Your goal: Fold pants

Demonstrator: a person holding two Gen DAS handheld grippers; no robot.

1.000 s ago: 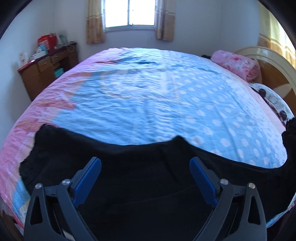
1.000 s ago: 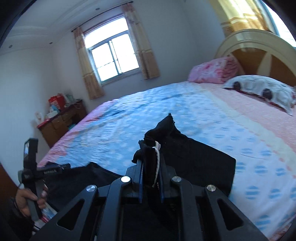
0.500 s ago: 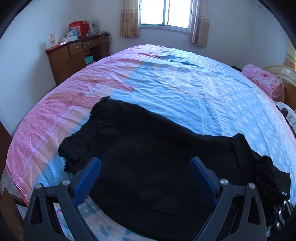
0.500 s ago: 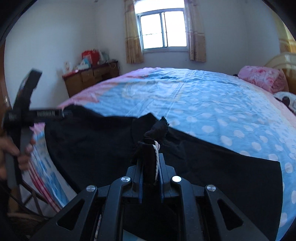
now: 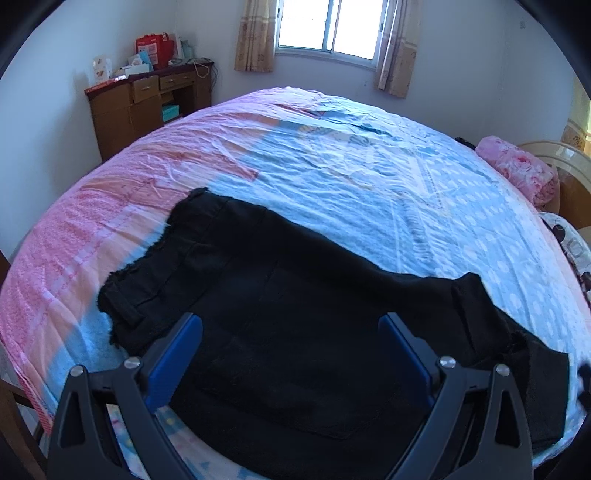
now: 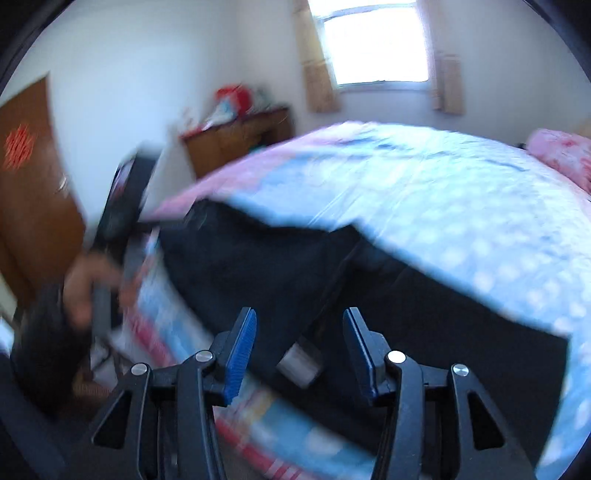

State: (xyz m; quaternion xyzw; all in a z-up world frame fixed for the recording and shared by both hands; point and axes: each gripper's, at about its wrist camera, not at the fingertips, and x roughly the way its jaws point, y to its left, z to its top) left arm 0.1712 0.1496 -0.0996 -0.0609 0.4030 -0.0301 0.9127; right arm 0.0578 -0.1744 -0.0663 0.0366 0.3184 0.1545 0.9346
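Observation:
Black pants [image 5: 295, 314] lie flat across the near edge of the bed, folded, with the waistband at the left. My left gripper [image 5: 290, 332] hangs open just above the middle of the cloth, blue pads wide apart and empty. In the blurred right wrist view the same pants [image 6: 424, 306] spread over the bed's near edge. My right gripper [image 6: 299, 336] hovers over them with its jaws opening and nothing pressed between the pads. A white tag [image 6: 299, 363] shows on the cloth below it. The left gripper tool [image 6: 122, 199] and the hand holding it appear at the left.
The bed [image 5: 351, 166] carries a blue dotted and pink sheet. A pink pillow [image 5: 524, 170] and headboard stand at the right. A wooden desk [image 5: 147, 103] with boxes stands by the far wall, under a window [image 5: 328, 26]. A brown door [image 6: 29, 177] is at the left.
My right gripper let go of the bunched black cloth and its jaws came apart; it swung left and down. The left gripper drew back earlier and has since kept still.

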